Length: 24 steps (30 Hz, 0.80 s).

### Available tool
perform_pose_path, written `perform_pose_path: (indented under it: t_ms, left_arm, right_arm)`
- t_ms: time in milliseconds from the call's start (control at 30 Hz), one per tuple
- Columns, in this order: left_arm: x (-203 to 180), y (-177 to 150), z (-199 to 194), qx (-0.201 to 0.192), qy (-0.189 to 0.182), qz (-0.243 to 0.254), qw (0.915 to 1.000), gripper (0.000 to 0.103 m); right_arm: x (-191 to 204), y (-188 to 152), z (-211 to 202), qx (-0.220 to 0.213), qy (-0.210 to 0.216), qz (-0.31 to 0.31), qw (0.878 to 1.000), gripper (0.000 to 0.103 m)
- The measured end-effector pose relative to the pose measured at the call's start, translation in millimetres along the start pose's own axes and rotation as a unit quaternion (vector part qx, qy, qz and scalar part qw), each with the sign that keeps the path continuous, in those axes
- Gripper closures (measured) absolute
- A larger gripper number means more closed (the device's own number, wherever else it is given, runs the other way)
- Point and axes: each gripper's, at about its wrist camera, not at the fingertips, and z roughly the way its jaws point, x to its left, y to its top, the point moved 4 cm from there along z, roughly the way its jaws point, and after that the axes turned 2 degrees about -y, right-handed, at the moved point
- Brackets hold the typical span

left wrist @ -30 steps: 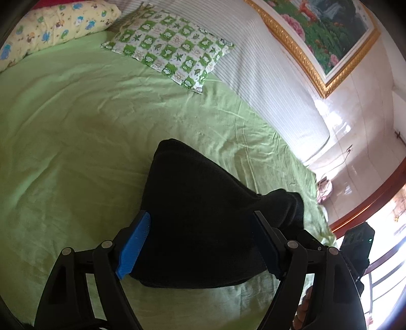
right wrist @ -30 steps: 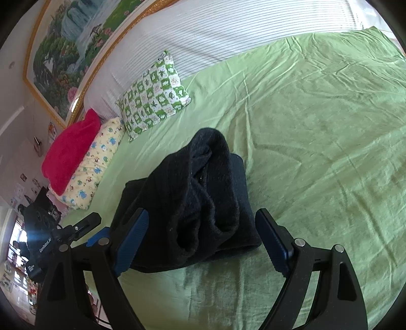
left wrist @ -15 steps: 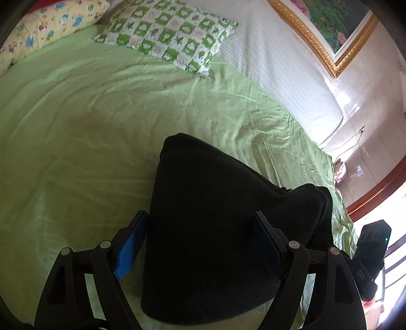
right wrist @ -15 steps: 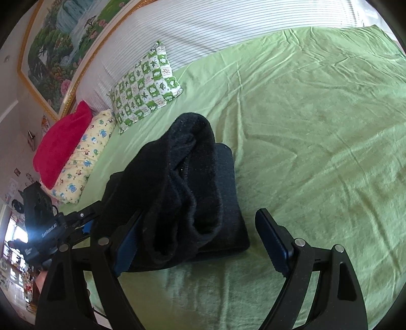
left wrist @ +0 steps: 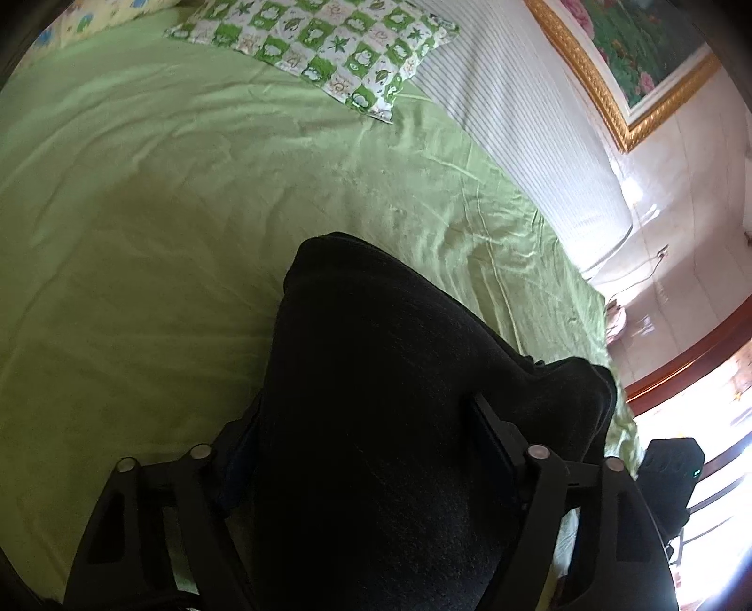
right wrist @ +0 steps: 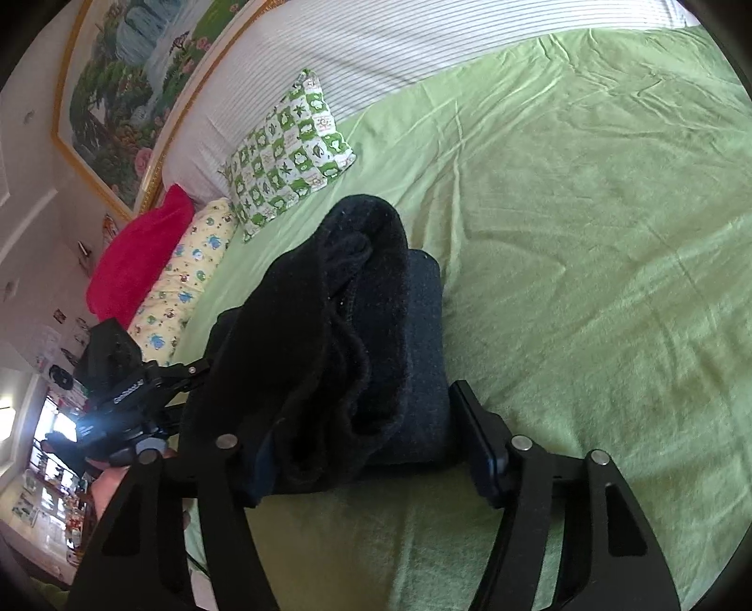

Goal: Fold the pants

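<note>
A home bedroom; green-sheeted bed [right wrist: 587,235], pillows [right wrist: 286,155], framed painting [right wrist: 122,94].

Both cameras are sitting on hand-held grippers, looking forward and downward along their fingers over a bed with a green sheet [left wrist: 141,244]. The left wrist view is hovering very near the black pants [left wrist: 376,423], which are filling its lower half, and is facing the far checked pillow [left wrist: 329,42] and framed painting [left wrist: 634,56]. The right wrist view is looking from the opposite end of the pants [right wrist: 357,338], slightly farther back, catching the left gripper [right wrist: 117,399] at its left edge. Both are sharing the pants, sheet [right wrist: 587,282], pillow [right wrist: 286,155] and painting [right wrist: 127,94].
</note>
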Motion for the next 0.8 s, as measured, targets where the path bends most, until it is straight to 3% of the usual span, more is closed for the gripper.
perform_pose_path:
  t_ms: [400, 800]
  left_arm:
    - [-3.2, -4.7, -11.9, -0.013, -0.034, -0.015, 0.9992, 0.060]
    - [-21.9, -11.3, -46.7, -0.032, -0.049, -0.003, 0.9983, 0.066]
  right_arm:
    - [0.2, -2.2, -2.8, -0.008, 0.046, 0.007, 0.999, 0.057]
    - [14.9, -4.5, -12.9, -0.031, 0.061, -0.006, 0.998, 0.060]
